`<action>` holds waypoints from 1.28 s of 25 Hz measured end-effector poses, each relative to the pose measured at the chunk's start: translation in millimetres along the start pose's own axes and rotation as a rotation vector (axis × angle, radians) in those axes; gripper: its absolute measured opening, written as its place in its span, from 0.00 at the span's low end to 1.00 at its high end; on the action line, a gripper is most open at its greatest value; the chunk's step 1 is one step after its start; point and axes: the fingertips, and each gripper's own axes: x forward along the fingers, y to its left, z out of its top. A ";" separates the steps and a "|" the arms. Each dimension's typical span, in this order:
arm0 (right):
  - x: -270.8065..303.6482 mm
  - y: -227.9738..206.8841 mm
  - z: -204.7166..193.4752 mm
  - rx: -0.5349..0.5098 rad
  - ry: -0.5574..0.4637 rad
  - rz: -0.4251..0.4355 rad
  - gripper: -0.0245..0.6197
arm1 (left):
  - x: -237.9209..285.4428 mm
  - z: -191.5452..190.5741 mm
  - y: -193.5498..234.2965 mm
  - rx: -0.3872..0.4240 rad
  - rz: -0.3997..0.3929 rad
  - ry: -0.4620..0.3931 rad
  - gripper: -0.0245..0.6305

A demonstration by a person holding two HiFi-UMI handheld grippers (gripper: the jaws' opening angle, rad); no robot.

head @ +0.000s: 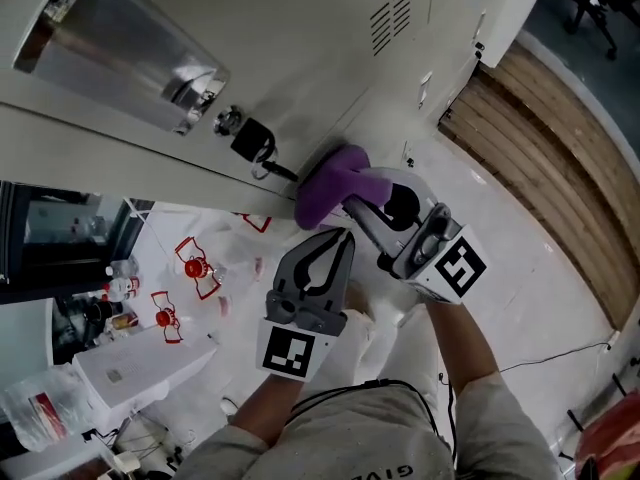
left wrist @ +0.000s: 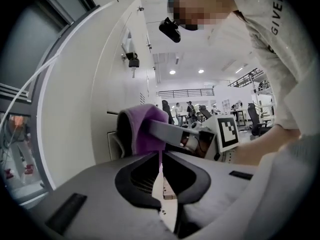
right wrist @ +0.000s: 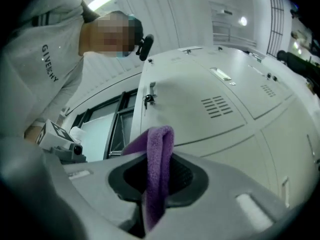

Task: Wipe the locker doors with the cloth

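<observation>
A purple cloth (head: 335, 183) is pinched in my right gripper (head: 350, 206) and bunches against the lower part of a cream locker door (head: 300, 78). In the right gripper view the cloth (right wrist: 159, 169) stands folded between the jaws, with the vented locker doors (right wrist: 220, 109) just beyond. My left gripper (head: 345, 236) hangs just below and left of the cloth, jaws together, holding nothing. In the left gripper view its jaws meet at a thin slit (left wrist: 161, 164), with the cloth (left wrist: 145, 129) and the right gripper behind them.
A black padlock (head: 250, 140) with keys hangs on the door left of the cloth. A shiny metal fitting (head: 130, 53) sticks out at upper left. Wooden flooring (head: 560, 178) runs along the right. Plastic bags (head: 190, 268), bottles and a white box (head: 140, 363) lie at lower left.
</observation>
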 end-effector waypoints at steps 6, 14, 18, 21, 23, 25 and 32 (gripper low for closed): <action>17.9 5.6 -35.0 -0.015 0.089 -0.008 0.11 | -4.9 -6.2 5.7 0.012 -0.006 0.022 0.07; -29.0 -31.3 -145.6 0.161 0.192 -0.169 0.11 | -3.8 -39.5 11.1 -0.023 -0.012 0.069 0.07; -47.9 -52.3 -185.5 0.259 0.210 -0.251 0.11 | -0.9 -55.7 12.5 -0.040 -0.017 0.084 0.07; -60.3 -58.7 -214.1 0.286 0.253 -0.291 0.11 | -0.9 -69.4 11.1 -0.038 -0.030 0.104 0.07; -68.7 -61.7 -233.3 0.317 0.273 -0.315 0.11 | -0.4 -78.5 10.2 -0.040 -0.036 0.119 0.07; -77.2 -66.1 -249.5 0.360 0.274 -0.343 0.11 | 0.7 -84.9 9.5 -0.044 -0.042 0.127 0.07; -103.1 -77.3 -307.1 0.506 0.314 -0.453 0.11 | 7.5 -97.9 7.7 -0.045 -0.057 0.135 0.07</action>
